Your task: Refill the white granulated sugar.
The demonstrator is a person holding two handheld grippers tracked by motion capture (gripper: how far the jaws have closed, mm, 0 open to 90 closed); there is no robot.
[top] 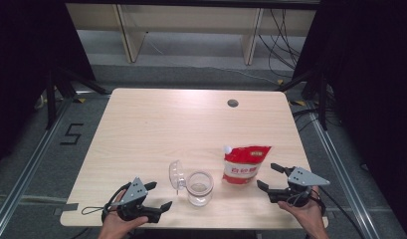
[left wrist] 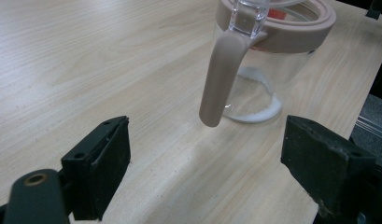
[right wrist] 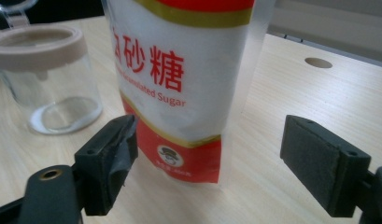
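A clear glass jar point(top: 199, 187) with a beige rim stands near the table's front edge, its clear lid point(top: 176, 175) flipped open to the left. In the left gripper view the jar point(left wrist: 268, 60) shows a beige clasp point(left wrist: 221, 79) hanging down and a little white powder at the bottom. A red and white sugar pouch point(top: 242, 164) with a white spout stands upright to the jar's right; it is close ahead in the right gripper view point(right wrist: 184, 79). My left gripper point(top: 158, 195) is open, left of the jar. My right gripper point(top: 268, 177) is open, just right of the pouch.
The light wooden table point(top: 156, 124) has a round cable hole point(top: 233, 103) at the back right. Black stands and cables sit on the floor around the table, with wooden shelving behind.
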